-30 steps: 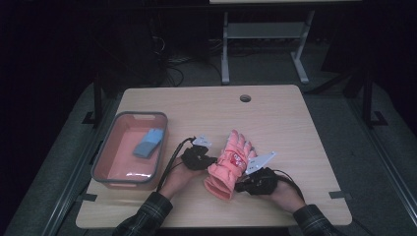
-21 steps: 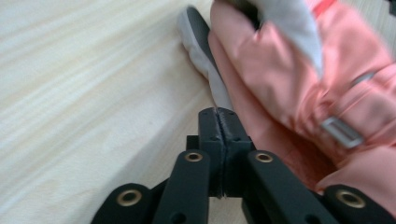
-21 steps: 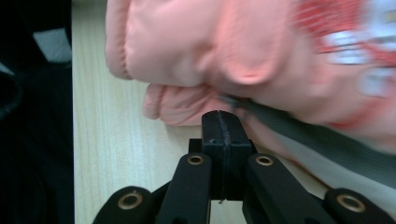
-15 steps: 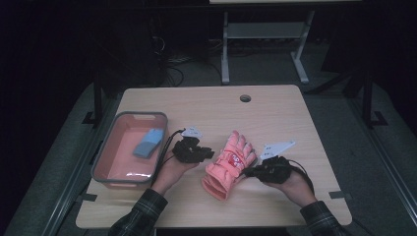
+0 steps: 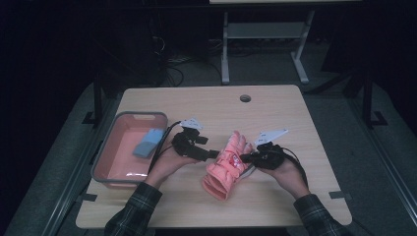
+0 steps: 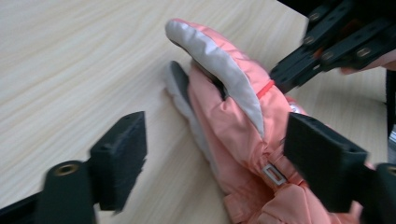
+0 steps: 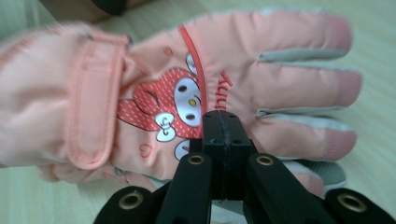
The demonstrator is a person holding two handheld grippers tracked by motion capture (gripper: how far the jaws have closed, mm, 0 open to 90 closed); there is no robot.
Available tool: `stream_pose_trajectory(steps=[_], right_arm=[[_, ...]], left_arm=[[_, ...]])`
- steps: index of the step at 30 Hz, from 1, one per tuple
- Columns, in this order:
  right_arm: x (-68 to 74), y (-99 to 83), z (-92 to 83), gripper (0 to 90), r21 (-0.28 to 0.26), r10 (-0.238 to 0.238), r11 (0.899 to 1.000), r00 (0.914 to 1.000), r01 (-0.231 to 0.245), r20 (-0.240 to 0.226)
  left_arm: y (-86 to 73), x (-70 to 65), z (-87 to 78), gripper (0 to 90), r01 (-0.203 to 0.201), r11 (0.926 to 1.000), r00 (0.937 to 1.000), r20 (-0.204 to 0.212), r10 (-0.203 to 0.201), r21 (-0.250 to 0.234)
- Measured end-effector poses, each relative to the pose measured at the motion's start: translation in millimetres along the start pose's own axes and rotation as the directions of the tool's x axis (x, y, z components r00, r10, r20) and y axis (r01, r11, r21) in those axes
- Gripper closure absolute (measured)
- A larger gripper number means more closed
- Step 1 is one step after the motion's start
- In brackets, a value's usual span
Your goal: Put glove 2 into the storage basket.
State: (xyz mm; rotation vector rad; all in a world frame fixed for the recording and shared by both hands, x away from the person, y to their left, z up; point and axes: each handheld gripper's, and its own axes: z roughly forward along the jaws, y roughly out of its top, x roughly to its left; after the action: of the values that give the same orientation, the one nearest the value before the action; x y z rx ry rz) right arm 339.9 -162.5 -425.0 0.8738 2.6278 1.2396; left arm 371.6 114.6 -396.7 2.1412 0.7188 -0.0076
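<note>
on right gripper view, cartoon print (image 7: 180,109) on glove (image 7: 261,88).

Salmon-pink padded winter glove (image 5: 227,166), lower middle of the high view, slanting from cuff at lower left to fingertips at upper right. Back side carries a red-dotted cartoon rabbit face with a bow and red lettering, a pink strap across the wrist, grey strips between the fingers. Palm edge pale grey; cuff puffy and open.
</note>
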Motion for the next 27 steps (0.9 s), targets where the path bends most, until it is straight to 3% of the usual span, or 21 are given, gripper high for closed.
stream_pose_trajectory(steps=[5, 11, 13, 17, 20, 27], right_arm=[[1.3, -4.0, 10.1, 90.0, 0.032, -0.005, 0.999, 1.0000, 0.005, 0.003], [2.4, -7.8, 16.5, 90.0, 0.064, -0.008, 0.998, 0.9999, 0.007, 0.010], [2.8, -8.0, 17.6, 90.0, 0.070, -0.009, 0.998, 0.9999, 0.008, 0.012], [4.3, -8.1, 19.6, 90.0, 0.070, -0.017, 0.997, 0.9996, 0.015, 0.023], [4.3, -8.0, 19.6, 90.0, 0.070, -0.014, 0.997, 0.9997, 0.012, 0.022], [4.0, -8.3, 19.3, 90.0, 0.070, -0.015, 0.997, 0.9997, 0.013, 0.020]], left_arm=[[3.4, -7.6, 15.5, 14.1, -0.028, 0.9988, 0.9991, 0.032, 0.026, 0.041], [6.0, -8.3, 28.9, 12.6, -0.001, 0.9983, 0.9972, 0.075, -0.004, 0.058], [7.2, -8.6, 30.0, 12.6, 0.009, 0.9987, 0.9962, 0.086, -0.013, 0.050], [14.0, -12.7, 29.3, 12.6, -0.011, 0.9996, 0.9961, 0.088, 0.009, 0.026], [14.8, -17.1, 38.6, 12.6, -0.045, 0.9963, 0.9956, 0.085, 0.039, 0.073], [2.9, -12.1, 66.3, 12.6, -0.008, 0.9887, 0.9958, 0.091, -0.006, 0.149]])
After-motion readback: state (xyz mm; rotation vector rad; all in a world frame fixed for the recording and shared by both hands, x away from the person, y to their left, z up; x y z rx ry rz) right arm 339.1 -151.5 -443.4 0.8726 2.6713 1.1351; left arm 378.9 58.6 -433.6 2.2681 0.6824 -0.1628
